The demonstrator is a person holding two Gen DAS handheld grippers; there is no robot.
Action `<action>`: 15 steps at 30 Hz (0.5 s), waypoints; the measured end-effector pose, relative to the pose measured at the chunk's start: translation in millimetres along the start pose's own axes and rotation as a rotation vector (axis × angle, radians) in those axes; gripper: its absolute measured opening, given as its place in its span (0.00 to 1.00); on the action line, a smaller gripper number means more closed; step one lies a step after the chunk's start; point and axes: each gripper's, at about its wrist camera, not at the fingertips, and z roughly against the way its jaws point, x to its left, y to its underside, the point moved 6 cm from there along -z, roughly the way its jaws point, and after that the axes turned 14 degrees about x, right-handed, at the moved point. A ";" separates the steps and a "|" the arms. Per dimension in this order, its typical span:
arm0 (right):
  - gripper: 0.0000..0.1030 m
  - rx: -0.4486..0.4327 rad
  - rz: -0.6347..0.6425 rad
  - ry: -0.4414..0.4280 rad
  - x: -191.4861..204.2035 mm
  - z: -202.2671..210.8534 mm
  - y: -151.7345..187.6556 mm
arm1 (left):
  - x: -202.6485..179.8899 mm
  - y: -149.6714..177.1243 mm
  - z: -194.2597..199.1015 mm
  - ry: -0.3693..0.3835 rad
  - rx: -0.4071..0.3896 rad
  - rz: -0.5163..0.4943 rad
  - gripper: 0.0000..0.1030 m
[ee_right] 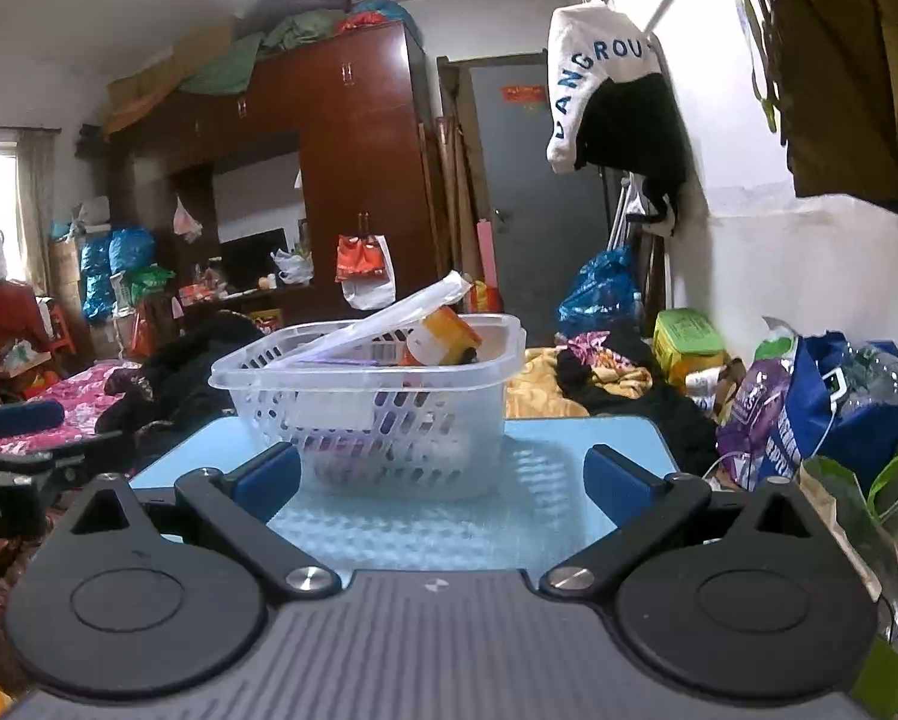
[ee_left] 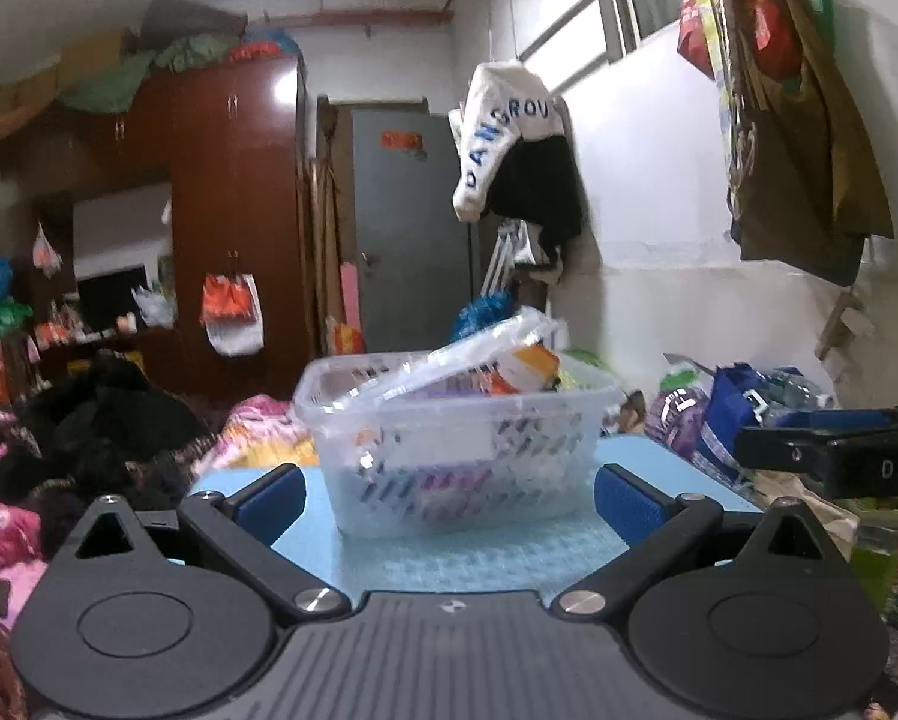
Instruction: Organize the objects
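Observation:
A clear slotted plastic basket stands on a light blue table. It holds a tilted clear flat case, an orange and white pack and other small items. My left gripper is open and empty, its blue pads level with the basket's near side. In the right wrist view the same basket stands on the table just ahead of my right gripper, which is open and empty. The right gripper's body shows at the right edge of the left wrist view.
A bed with pink bedding and dark clothes lies to the left. Bags and a green box crowd the right by the white wall. A wardrobe and grey door stand behind. Clothes hang above.

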 end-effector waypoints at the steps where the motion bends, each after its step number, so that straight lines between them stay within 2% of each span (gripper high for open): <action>1: 1.00 -0.005 0.001 -0.001 0.9 1.7 0.9 | 0.0 1.0 0.6 -0.001 -0.001 -0.001 1.00; 15: 1.00 -0.003 -0.002 0.008 2.1 2.1 8.9 | 1.9 6.1 0.3 0.008 0.006 0.016 1.00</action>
